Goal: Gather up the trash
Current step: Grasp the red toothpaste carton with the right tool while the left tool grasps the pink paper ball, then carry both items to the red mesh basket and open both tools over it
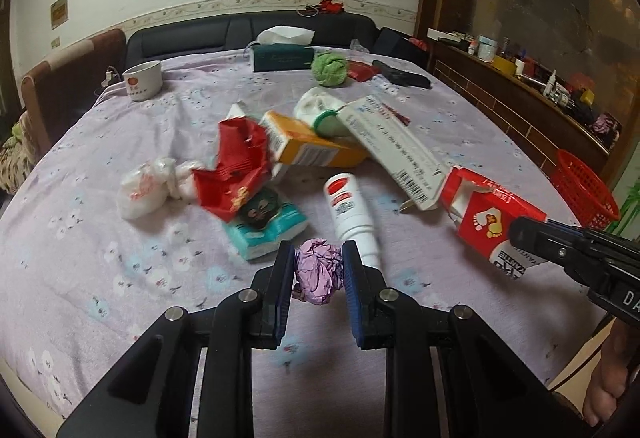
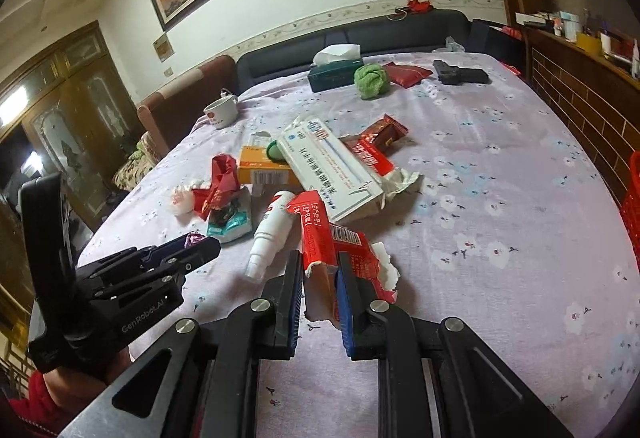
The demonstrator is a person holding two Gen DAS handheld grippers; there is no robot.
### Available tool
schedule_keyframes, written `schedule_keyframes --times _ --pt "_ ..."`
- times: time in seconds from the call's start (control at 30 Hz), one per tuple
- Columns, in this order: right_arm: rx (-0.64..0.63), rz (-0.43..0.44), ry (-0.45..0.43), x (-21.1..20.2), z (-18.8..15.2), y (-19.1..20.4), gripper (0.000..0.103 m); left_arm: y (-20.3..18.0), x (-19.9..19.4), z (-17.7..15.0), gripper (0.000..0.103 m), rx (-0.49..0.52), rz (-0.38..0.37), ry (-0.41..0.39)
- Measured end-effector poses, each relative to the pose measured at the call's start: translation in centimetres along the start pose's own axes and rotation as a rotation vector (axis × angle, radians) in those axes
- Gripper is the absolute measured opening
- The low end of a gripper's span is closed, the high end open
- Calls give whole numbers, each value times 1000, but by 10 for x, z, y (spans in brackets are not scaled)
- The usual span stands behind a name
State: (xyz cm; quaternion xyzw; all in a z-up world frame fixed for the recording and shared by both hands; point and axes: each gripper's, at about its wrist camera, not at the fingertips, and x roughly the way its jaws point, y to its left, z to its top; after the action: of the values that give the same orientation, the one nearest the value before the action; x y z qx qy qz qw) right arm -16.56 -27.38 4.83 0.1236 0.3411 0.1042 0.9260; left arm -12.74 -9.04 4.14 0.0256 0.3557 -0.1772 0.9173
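The left gripper (image 1: 319, 270) has its blue-padded fingers closed against a crumpled ball of purple foil (image 1: 318, 271), which sits on the lilac flowered tablecloth (image 2: 500, 198) near the table's front edge. The right gripper (image 2: 320, 280) clamps the torn end of a red-and-white cardboard box with a footprint logo (image 1: 490, 216), just right of a white spray bottle with a red label (image 1: 348, 206) lying on its side.

Behind both, the trash heap is crowded: a crumpled red wrapper (image 1: 234, 166), an orange carton (image 1: 310, 144), a long white printed box (image 1: 394, 144) and a teal tissue packet (image 1: 266, 228) touch or overlap. Bare cloth lies open to the right of the heap and along the near edge (the freest room). A red mesh plastic basket (image 1: 582, 192) stands off the right edge, cut off by the frame in the right wrist view.

The foil's underside is hidden, and print on the boxes is too blurred to read.
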Motion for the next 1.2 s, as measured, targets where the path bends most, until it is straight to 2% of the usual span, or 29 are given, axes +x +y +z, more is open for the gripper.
schedule_keyframes --times 0.43,0.67,1.2 --pt "129 -3 -62 -30 10 -45 17 -56 5 28 23 95 -94 -26" --pt "159 -18 -82 -40 10 -62 17 -79 14 28 23 131 -88 -22" --pt "183 -13 -119 -57 6 -75 17 -105 18 27 23 179 -75 -8"
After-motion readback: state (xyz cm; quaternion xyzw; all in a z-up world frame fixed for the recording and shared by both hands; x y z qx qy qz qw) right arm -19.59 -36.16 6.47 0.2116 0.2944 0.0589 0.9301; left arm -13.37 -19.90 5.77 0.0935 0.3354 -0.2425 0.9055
